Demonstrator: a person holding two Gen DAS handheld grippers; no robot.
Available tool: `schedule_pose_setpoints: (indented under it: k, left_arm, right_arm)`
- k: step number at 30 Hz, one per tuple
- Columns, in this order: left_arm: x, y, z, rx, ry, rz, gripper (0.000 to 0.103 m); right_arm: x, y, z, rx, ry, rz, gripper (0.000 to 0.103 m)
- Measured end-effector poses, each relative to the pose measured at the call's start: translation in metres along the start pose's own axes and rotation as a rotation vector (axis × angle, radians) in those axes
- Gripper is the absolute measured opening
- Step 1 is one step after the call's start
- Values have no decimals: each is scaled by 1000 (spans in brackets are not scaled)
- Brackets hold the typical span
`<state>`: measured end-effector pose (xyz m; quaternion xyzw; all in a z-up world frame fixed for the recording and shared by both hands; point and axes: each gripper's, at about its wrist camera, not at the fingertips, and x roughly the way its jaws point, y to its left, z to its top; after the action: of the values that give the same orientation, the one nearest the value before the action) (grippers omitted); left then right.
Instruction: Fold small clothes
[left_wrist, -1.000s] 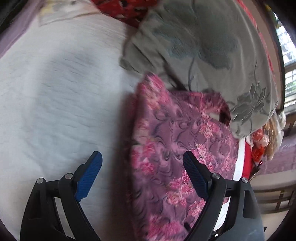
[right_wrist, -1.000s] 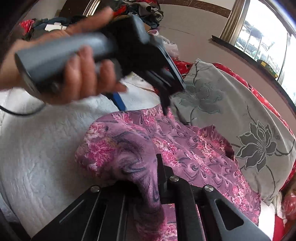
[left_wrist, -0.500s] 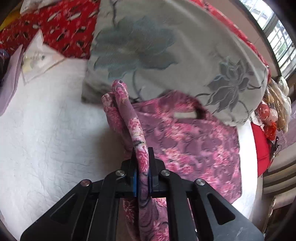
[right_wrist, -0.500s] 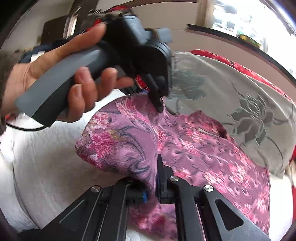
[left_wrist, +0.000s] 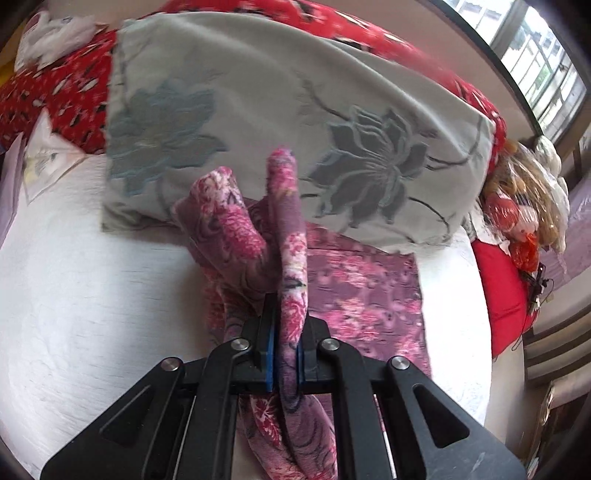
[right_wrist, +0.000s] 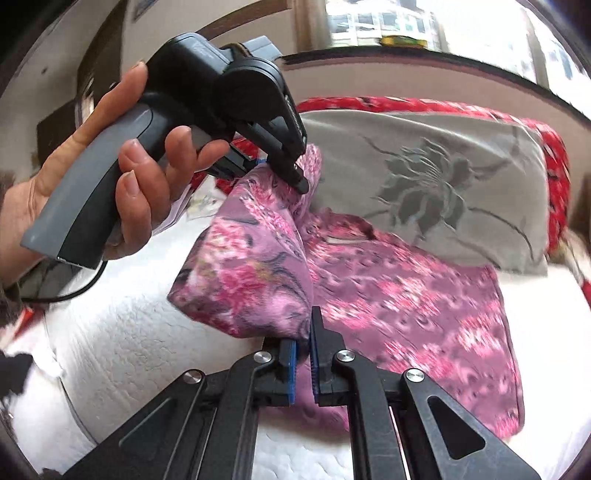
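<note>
A purple and pink flowered garment (left_wrist: 362, 291) (right_wrist: 406, 291) lies on a white quilted bed (left_wrist: 81, 295) (right_wrist: 125, 343). My left gripper (left_wrist: 284, 354) is shut on one edge of the cloth, which stands up in a fold between the blue pads. In the right wrist view that same left gripper (right_wrist: 291, 173) shows in a person's hand (right_wrist: 122, 177), pinching the garment's far corner. My right gripper (right_wrist: 303, 354) is shut on the near corner. Both corners are lifted off the bed; the rest of the garment still lies flat.
A grey pillow with dark flower prints (left_wrist: 288, 122) (right_wrist: 436, 184) lies just behind the garment, against red patterned bedding (left_wrist: 48, 99). A red cushion (left_wrist: 506, 291) and a doll (left_wrist: 517, 206) sit at the bed's right edge. Windows run along the far wall.
My left gripper went from wide open over the garment to shut on its edge, then lifted it. The right gripper, shut throughout, rose too, so the held side lifted off the bed.
</note>
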<state>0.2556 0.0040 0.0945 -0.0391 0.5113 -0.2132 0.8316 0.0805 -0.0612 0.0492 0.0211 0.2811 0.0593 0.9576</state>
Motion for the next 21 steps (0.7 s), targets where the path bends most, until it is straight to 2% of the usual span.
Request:
schedule_pose_setpoints:
  k: [7,12,18,21]
  left_arm:
    - [25,-63,-2,58,41,-15,6]
    - [59,-104,-5,106,92,-15,6]
    - [104,-125,-17,107,173,3,6]
    - [119,-124,-24,95,203,14,7]
  right_arm:
    - [-19,-57,-16,193,26,-1,5]
    - [-24,-96,-31,329,48,5,5]
    - [-21,-134,-63,501,113,18,4]
    - [-14,-149,-79,567,153,14,3]
